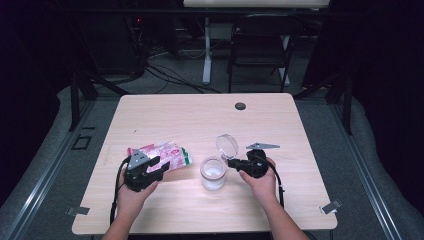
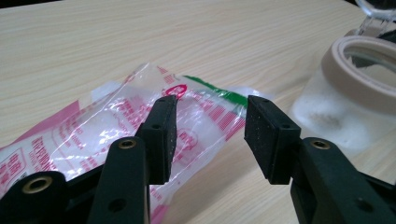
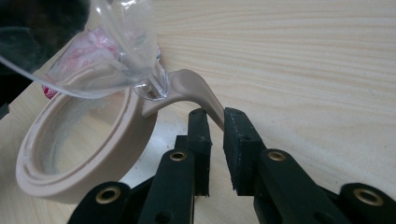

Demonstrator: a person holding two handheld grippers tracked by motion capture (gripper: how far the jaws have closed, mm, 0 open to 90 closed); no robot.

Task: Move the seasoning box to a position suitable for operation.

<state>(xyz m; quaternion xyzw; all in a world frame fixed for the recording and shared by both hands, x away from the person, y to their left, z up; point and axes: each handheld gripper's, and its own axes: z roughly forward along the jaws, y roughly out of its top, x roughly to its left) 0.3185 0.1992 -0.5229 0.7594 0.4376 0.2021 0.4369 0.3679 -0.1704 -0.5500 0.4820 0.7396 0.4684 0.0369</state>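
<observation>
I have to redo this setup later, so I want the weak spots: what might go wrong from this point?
1. The right gripper pinches only the thin beige lever of the jar; a pull may tip the jar or let the clear lid drop shut.
2. The left gripper is open over the flat plastic bag; closing now may crumple or miss the film.

I made out red printing and a round red logo on the clear plastic bag (image 2: 140, 126), but none was legible.
</observation>
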